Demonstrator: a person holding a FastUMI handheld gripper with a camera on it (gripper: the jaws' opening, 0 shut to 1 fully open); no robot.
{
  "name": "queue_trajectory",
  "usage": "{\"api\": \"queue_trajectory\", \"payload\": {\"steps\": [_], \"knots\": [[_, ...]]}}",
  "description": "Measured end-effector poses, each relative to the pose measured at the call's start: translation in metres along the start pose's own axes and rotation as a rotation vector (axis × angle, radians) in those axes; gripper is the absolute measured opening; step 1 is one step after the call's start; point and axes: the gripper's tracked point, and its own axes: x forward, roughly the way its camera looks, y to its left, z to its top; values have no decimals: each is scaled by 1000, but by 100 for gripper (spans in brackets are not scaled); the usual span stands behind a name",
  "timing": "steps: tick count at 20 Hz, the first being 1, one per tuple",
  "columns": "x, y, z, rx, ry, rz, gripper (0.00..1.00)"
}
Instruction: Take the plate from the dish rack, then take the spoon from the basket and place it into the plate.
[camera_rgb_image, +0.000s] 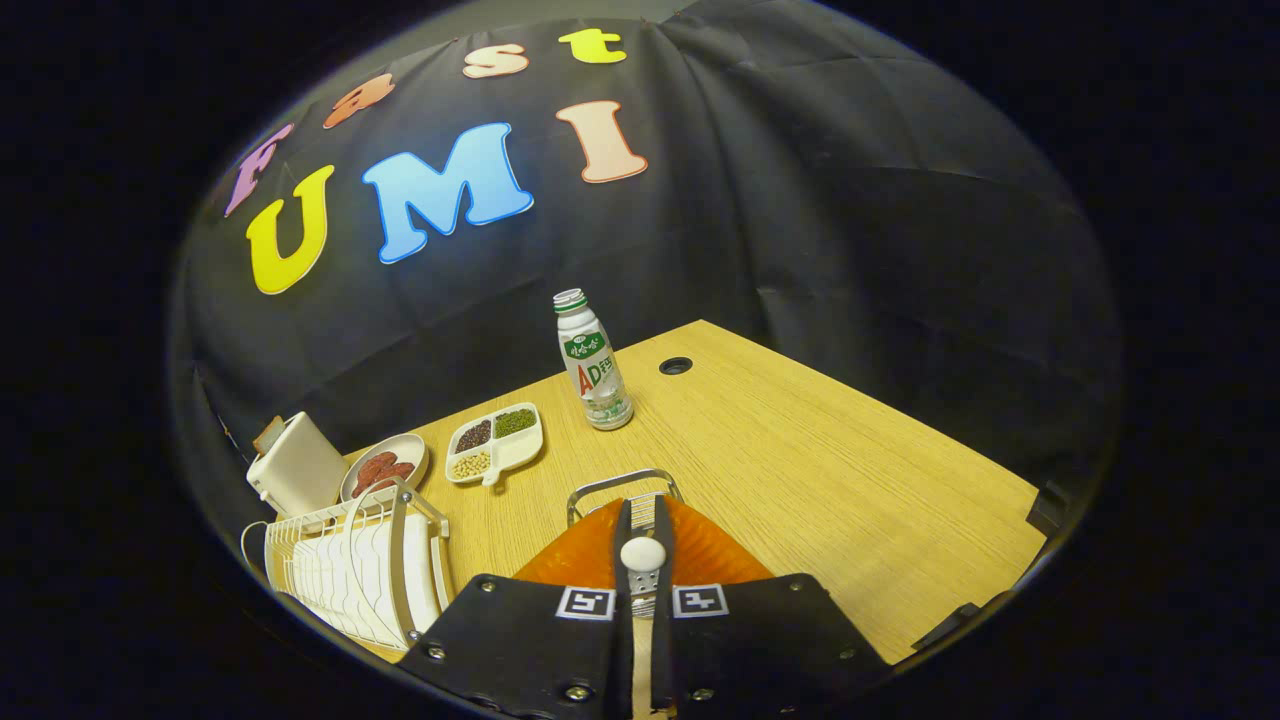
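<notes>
Gripper view: fingers closed on spoon over the plate

Gripper view looks down along the gripper (642, 575), fingers drawn together with only a thin gap, both pressing on the handle of a spoon (642, 553). Spoon's rounded white end shows between the fingers, a metal part running below it. Just ahead of and under the fingers sits an orange plate (700, 550) on the wooden table (820, 470); plate partly hidden by the gripper body. A wire basket (622, 485) rim shows just beyond the plate, touching or overlapping its far edge, cannot tell which. White dish rack (350, 565) stands left of the fingers, near the table's edge. Beyond the rack: a white boxy appliance (295, 465), a round dish of reddish food (385, 468) beside it, then a divided snack tray (495, 443) with three sorts of beans or grains. Upright bottle (593, 362) with a green-white label stands further back, well apart from the gripper. Dark cable hole (676, 366) in the table right of the bottle
</notes>
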Motion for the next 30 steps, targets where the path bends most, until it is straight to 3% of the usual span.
{"api": "queue_trajectory", "payload": {"steps": [6, 11, 16, 21, 30], "knots": [[-26, 13, 27, -145, -35, -30, 7], [-81, 24, 54, -276, -99, -50, 7], [-138, 58, 57, -334, -137, 9, 7], [-183, 109, 29, -362, -116, 133, 7], [-220, 162, -80, -422, 74, 322, 7]]}}
